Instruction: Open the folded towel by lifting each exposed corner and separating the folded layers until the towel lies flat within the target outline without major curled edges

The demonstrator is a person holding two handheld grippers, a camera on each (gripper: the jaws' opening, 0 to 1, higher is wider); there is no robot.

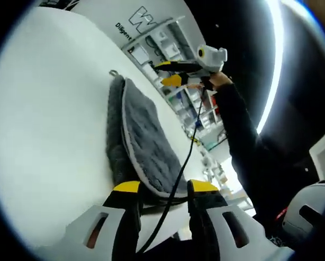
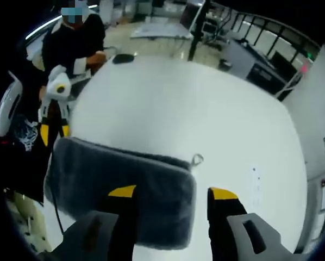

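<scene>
Currently the folded grey towel (image 2: 122, 187) lies on the white table (image 2: 206, 109), hanging loop (image 2: 197, 160) exposed. Left gripper (image 1: 165, 187) and right gripper (image 2: 173, 192) hover with jaws apart, flanking opposite ends, positioned for corner lifts.

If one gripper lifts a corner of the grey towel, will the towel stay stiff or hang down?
The grey towel is probably floppy: its plush folded layers lie soft on the white table, so a lifted corner should droop. It looks thick, so perhaps slightly heavy. The small hanging loop may snag.
</scene>
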